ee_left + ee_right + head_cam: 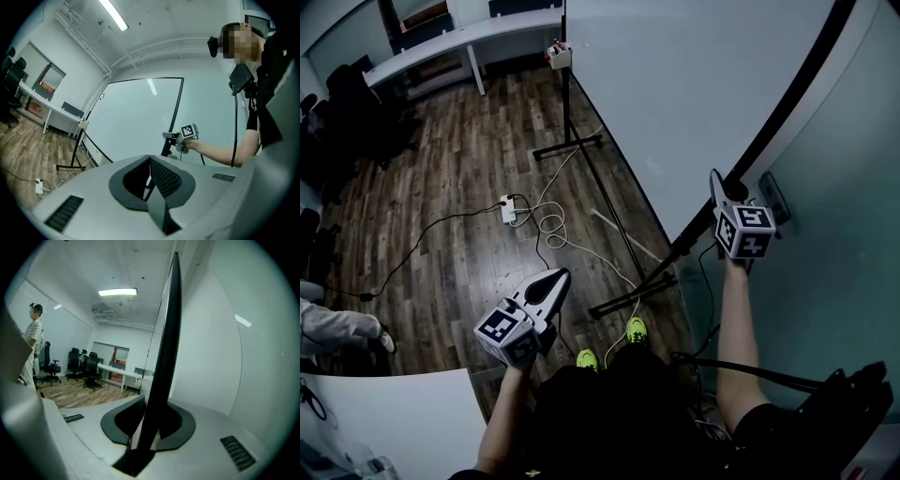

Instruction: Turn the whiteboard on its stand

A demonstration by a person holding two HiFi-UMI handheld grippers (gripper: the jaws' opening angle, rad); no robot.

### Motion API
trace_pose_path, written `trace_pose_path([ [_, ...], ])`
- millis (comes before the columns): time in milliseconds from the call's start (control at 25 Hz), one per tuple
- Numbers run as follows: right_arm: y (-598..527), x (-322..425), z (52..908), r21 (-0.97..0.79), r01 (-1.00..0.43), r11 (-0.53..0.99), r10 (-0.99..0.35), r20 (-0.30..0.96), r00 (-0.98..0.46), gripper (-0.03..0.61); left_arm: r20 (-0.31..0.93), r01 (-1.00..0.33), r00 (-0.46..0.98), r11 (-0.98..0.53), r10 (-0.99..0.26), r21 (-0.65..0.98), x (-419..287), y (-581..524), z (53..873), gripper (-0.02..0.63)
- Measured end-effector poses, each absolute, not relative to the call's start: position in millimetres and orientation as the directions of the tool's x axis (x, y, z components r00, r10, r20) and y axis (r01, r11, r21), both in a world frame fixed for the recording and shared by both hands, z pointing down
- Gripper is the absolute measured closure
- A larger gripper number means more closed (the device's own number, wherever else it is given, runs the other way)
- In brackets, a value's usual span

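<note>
The whiteboard [694, 84] stands on its stand at far right, close beside the wall. The right gripper [722, 185] has its jaws pinching the board's black frame edge [164, 362]. The left gripper [551, 284] hangs free at near left, its jaws apparently pressed together (the slit is hard to read). One thin pinch may slip as the board swings, and the stand foot [633, 292] could snag the white cable [551, 225] on the floor.

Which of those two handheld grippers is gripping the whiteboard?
The right gripper, clamped on the large whiteboard's black frame edge; the left gripper hangs apart, holding nothing.
</note>
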State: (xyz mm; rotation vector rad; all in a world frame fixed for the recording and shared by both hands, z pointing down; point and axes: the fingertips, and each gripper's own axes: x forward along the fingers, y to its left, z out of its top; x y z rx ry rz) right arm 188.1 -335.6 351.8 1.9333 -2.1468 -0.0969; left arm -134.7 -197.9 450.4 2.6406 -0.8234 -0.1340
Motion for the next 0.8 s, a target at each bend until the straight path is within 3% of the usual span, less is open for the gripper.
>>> trace_pose_path([
  [520, -327.4, 196.6, 360.3, 0.218, -0.968, 0.125, -0.972, 0.222, -0.076, 0.482, 0.007, -0.508, 0.837, -0.771, -0.548, 0.383, -131.3, -189.3, 445.8, 0.601],
  [800, -301.1, 189.9, 377.2, 0.194, -0.961, 0.195, -0.957, 0.252, -0.143, 0.471, 0.017, -0.536, 0.822, -0.763, -0.569, 0.360, -114.6, -157.3, 439.6, 0.600],
])
